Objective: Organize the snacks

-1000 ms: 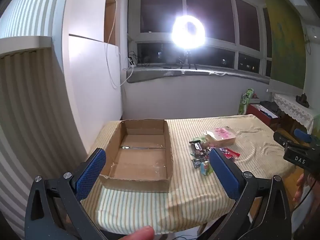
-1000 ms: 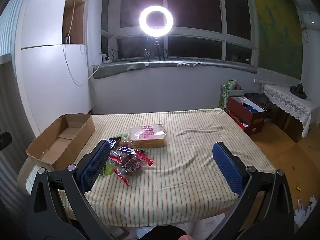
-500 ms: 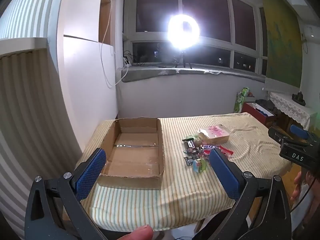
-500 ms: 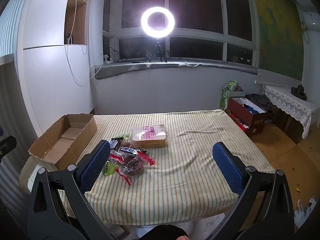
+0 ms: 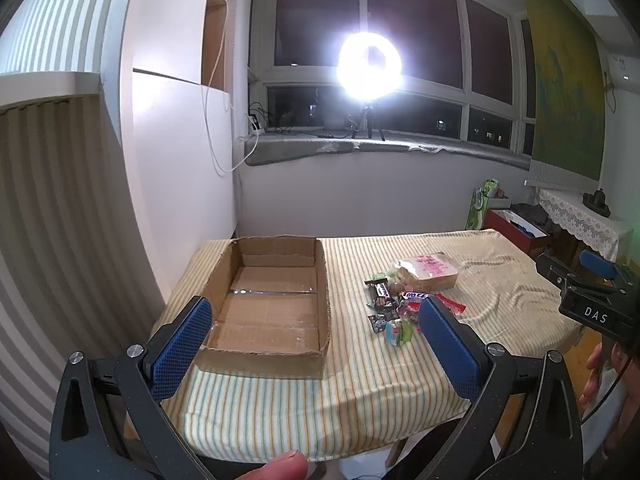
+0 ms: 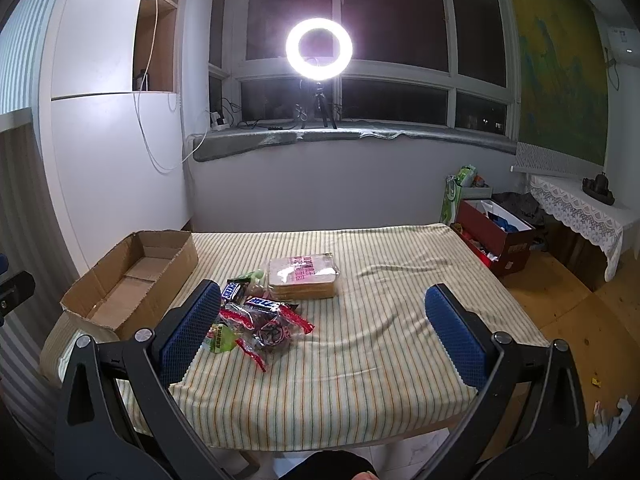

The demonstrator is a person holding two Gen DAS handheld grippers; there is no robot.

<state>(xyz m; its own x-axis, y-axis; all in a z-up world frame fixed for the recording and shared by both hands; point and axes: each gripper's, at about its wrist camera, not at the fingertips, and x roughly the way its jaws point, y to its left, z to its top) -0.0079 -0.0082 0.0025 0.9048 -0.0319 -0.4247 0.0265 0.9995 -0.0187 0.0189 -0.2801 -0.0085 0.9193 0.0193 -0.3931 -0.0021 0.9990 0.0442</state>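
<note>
Cardboard box (image 5: 272, 304): open-topped, brown, long, empty, standing upright at the tabletop's left edge. 
Bagged sliced bread (image 6: 302, 276): clear wrapper with pink print, lying flat near the tabletop's middle. 
Small wrapped snacks (image 6: 256, 320): loose pile of chocolate bars, red-ended candy packets and a green packet, touching and overlapping, between box and bread, toward the near edge.

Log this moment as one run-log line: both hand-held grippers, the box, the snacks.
left hand-held gripper: open, holding nothing | right hand-held gripper: open, holding nothing | cardboard box: empty | snack pile: on striped tablecloth beside box
</note>
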